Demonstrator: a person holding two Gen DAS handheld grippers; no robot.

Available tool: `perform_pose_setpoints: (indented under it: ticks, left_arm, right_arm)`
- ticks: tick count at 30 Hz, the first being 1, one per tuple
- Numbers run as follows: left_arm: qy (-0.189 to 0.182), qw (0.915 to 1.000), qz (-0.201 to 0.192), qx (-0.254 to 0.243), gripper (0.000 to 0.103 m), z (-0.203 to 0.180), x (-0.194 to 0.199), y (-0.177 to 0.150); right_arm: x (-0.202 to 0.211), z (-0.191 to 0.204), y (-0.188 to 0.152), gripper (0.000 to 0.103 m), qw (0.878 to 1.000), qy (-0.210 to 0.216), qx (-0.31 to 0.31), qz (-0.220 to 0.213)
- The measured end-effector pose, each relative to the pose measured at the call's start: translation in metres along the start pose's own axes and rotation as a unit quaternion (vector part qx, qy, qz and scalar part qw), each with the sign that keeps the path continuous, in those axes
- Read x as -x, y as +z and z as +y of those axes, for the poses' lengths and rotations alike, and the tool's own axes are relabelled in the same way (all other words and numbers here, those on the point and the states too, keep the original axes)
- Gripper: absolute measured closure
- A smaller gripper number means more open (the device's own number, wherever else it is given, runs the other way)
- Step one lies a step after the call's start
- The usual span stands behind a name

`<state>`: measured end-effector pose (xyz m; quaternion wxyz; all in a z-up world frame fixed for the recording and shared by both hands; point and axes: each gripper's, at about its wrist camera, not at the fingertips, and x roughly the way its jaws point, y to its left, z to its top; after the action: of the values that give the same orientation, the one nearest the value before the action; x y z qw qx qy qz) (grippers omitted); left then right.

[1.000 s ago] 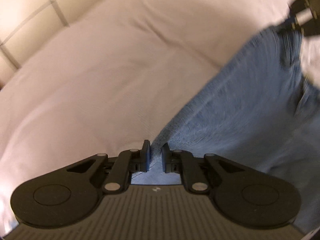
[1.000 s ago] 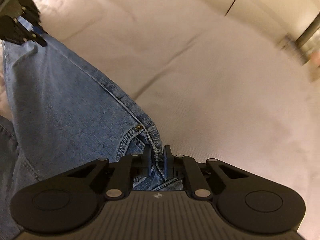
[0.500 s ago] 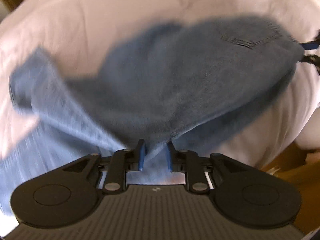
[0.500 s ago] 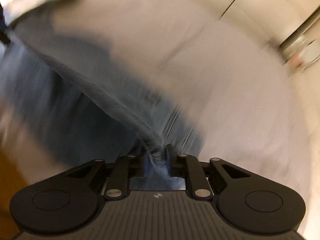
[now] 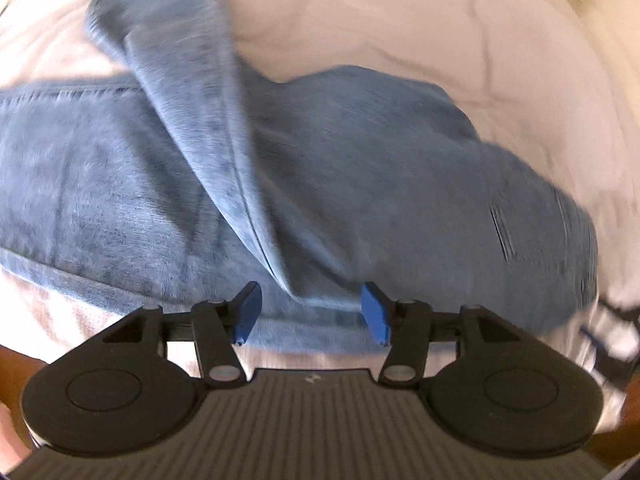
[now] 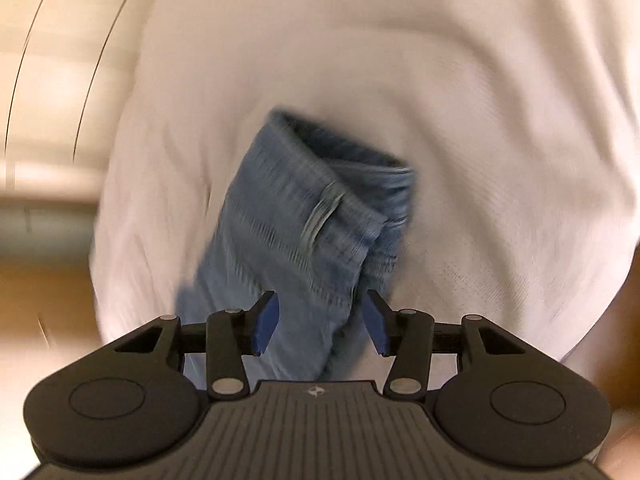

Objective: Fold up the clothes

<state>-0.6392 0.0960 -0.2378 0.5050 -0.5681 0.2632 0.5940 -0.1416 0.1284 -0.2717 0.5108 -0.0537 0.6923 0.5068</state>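
Observation:
A pair of blue denim jeans (image 5: pixel 360 168) lies on the white bedsheet (image 5: pixel 360 20), spread wide across the left wrist view with one fold running diagonally over it. My left gripper (image 5: pixel 312 312) is open just above the jeans' near edge, nothing pinched. In the right wrist view the waistband end of the jeans (image 6: pixel 312 216), with a belt loop showing, lies bunched on the sheet (image 6: pixel 440 80). My right gripper (image 6: pixel 320 328) is open around that end, its blue pads (image 6: pixel 264 322) apart from the cloth. Both views are blurred by motion.
The mattress edge drops to a wooden floor (image 6: pixel 44 300) at the left of the right wrist view, with a pale wall (image 6: pixel 52 80) beyond. The other gripper (image 5: pixel 604 332) shows dimly at the right edge of the left wrist view.
Both grippers were shut on the jeans and swung them over the bed; now both have opened and the jeans lie released on the sheet.

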Motion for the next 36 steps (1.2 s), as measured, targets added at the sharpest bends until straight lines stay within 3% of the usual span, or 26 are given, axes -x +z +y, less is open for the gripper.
perform_pose_setpoints:
  ticks: [2, 5, 8, 10, 12, 17, 23, 28, 31, 32, 34, 36]
  left_arm:
    - [0.002, 0.9994, 0.004, 0.034, 0.053, 0.007, -0.006, 0.009]
    - [0.007, 0.9976, 0.008, 0.069, 0.055, 0.017, -0.022, 0.021]
    - [0.006, 0.9954, 0.022, 0.093, 0.072, 0.023, -0.038, 0.032]
    - [0.011, 0.9948, 0.024, 0.098, 0.097, 0.023, -0.04, 0.037]
    - [0.006, 0.9968, 0.005, 0.079, 0.099, 0.018, -0.029, 0.037]
    - [0.007, 0.9975, -0.065, 0.026, 0.099, 0.005, 0.012, 0.019]
    - [0.027, 0.9975, -0.062, -0.019, 0.099, 0.0, 0.006, -0.014]
    - [0.08, 0.9957, -0.033, -0.033, 0.095, 0.0, -0.042, -0.026]
    - [0.097, 0.9946, -0.029, -0.025, 0.094, -0.004, -0.038, -0.02]
    - [0.098, 0.9942, -0.034, -0.027, 0.094, -0.005, -0.032, -0.018]
    - [0.108, 0.9921, -0.052, -0.04, 0.077, -0.005, -0.015, -0.021]
    - [0.115, 0.9908, -0.058, -0.042, 0.071, -0.002, 0.003, -0.027]
  right_arm:
    - [-0.006, -0.014, 0.005, 0.052, 0.997, 0.019, -0.073, -0.02]
    - [-0.018, -0.012, 0.007, 0.053, 0.996, 0.024, -0.078, -0.029]
    - [-0.026, -0.006, 0.009, 0.058, 0.997, 0.015, -0.072, -0.031]
    - [-0.032, -0.006, 0.012, 0.081, 0.997, -0.003, -0.068, -0.033]
    - [-0.026, -0.001, 0.015, 0.086, 0.998, -0.012, -0.052, -0.043]
    - [-0.004, 0.04, 0.017, 0.089, 0.995, -0.006, 0.056, -0.081]
    - [0.012, 0.044, 0.018, 0.092, 0.992, -0.027, 0.087, -0.09]
    - [-0.013, 0.02, 0.013, 0.094, 0.986, -0.108, 0.105, -0.064]
    - [-0.008, 0.032, 0.007, 0.086, 0.982, -0.119, 0.132, -0.061]
    - [-0.007, 0.036, 0.006, 0.078, 0.981, -0.123, 0.14, -0.06]
    - [-0.004, 0.044, 0.002, 0.066, 0.977, -0.13, 0.158, -0.058]
    - [-0.001, 0.052, -0.001, 0.054, 0.973, -0.137, 0.175, -0.056]
